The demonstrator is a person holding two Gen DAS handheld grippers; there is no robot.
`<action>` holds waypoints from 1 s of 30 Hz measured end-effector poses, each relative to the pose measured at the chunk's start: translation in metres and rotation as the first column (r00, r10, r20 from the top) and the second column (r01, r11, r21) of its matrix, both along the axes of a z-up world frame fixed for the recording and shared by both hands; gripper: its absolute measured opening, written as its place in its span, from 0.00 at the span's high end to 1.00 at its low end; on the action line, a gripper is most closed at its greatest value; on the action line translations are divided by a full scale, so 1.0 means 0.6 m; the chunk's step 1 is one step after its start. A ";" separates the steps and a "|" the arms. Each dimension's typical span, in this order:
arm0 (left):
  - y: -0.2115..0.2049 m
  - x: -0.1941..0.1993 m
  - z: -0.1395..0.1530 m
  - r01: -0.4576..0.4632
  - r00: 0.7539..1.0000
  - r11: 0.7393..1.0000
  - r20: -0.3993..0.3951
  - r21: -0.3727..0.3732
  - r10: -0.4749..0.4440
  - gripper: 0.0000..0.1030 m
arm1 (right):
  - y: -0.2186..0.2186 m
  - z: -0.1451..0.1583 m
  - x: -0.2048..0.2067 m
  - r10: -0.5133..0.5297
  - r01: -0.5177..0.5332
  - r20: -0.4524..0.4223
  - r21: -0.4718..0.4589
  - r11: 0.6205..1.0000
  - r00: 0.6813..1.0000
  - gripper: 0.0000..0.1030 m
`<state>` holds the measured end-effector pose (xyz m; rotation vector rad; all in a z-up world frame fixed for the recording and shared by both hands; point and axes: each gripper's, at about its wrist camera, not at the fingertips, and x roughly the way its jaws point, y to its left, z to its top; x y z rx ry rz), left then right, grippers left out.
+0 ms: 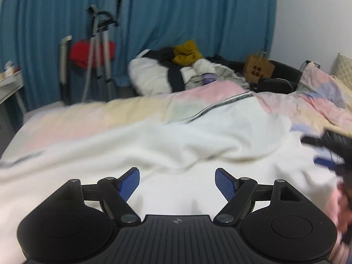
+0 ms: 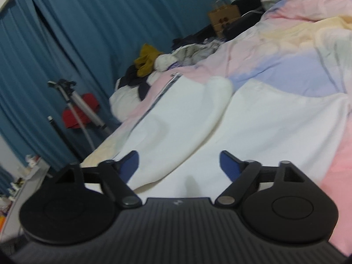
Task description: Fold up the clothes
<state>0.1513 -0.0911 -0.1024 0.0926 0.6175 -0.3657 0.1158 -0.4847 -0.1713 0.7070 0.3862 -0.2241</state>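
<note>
A white garment [image 1: 176, 145] lies spread and rumpled on the pastel patchwork duvet [image 1: 220, 92], with a dark striped hem at its far edge. My left gripper [image 1: 177, 172] is open and empty just above the garment's near part. My right gripper [image 2: 179, 155] is open and empty above the same white garment [image 2: 198, 121], where a fold ridge runs away from it. The right gripper also shows blurred at the right edge of the left wrist view [image 1: 330, 149].
A heap of clothes with a mustard piece [image 1: 187, 52] lies on white bedding at the bed's far side. A brown paper bag [image 1: 258, 68] stands near it. A tripod [image 1: 99, 55] and a red item stand before blue curtains [image 1: 176, 11]. A white desk [image 1: 11, 88] is at left.
</note>
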 end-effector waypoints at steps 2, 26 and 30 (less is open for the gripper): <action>0.037 -0.039 0.007 -0.025 1.000 0.999 -0.012 -0.025 0.024 0.25 | 0.004 0.005 0.004 0.017 -0.018 0.015 0.012 1.000 1.000 0.21; 0.146 -0.042 0.004 -0.141 0.989 0.967 -0.072 -0.214 0.128 0.24 | -0.137 -0.070 0.157 0.020 0.004 -0.046 0.476 0.879 0.999 0.31; 0.148 -0.025 -0.007 -0.145 0.987 0.960 -0.096 -0.238 0.126 0.24 | -0.177 -0.118 0.202 -0.027 0.073 -0.125 0.384 0.920 0.992 0.34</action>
